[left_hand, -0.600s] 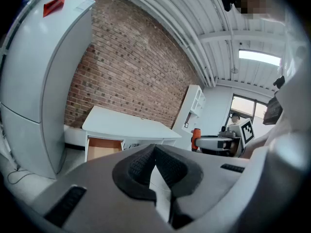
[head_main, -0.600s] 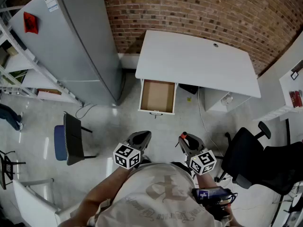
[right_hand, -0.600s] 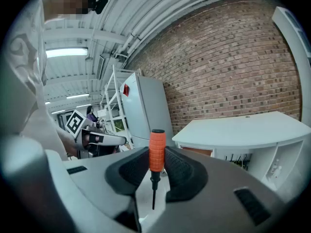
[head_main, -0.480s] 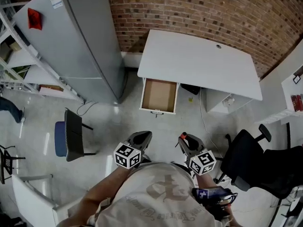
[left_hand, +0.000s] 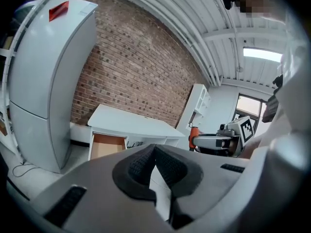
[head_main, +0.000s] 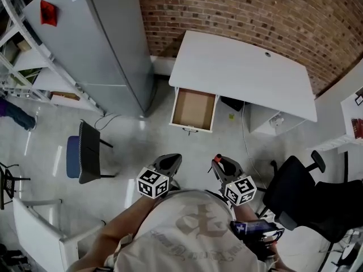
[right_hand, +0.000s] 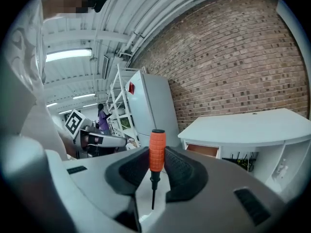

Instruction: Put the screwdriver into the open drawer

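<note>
Between the jaws of the right claw [right_hand: 156, 160] the orange-handled screwdriver [right_hand: 157, 149] stands clamped; the left claw [left_hand: 154, 160] beside it is closed, empty; the drawer [head_main: 194, 109] sits open well ahead.

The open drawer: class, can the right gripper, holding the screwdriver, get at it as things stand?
Probably not from here: the right gripper, shut on the screwdriver, is near the person's body, and the drawer lies across bare floor. Nothing blocks that path, so stepping forward should do it.
</note>
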Action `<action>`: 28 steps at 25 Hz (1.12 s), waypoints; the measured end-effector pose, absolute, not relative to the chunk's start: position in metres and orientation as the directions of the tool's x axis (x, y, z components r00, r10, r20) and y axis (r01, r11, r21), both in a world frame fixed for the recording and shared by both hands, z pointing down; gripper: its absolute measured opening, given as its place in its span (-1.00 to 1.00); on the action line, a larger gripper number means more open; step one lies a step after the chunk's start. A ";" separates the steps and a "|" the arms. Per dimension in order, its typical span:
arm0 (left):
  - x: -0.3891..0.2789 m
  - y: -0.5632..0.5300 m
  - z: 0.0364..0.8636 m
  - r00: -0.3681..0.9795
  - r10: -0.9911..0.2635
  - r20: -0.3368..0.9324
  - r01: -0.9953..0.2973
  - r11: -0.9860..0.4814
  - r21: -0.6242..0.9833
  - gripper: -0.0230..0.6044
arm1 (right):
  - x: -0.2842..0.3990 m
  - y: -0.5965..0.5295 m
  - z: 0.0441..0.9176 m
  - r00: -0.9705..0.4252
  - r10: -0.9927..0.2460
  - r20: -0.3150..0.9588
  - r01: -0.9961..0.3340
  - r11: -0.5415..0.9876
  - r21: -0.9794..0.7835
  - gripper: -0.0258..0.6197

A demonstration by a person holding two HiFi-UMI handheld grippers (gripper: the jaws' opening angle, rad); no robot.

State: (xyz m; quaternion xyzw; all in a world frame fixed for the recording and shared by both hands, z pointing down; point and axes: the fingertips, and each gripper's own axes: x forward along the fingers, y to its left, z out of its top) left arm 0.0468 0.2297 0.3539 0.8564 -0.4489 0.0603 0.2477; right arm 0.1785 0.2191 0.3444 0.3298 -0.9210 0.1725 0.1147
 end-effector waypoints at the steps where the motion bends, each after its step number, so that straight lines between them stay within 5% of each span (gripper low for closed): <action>1: 0.048 0.230 0.354 0.593 -0.736 0.327 -0.797 -0.478 0.370 -0.86 | 0.179 0.219 0.345 -0.753 -0.571 0.327 -0.651 0.719 -0.244 -0.60; 28: 0.020 0.233 0.365 0.655 -0.682 0.325 -0.751 -0.537 0.384 -0.86 | 0.151 0.219 0.353 -0.693 -0.627 0.357 -0.719 0.636 -0.279 -0.60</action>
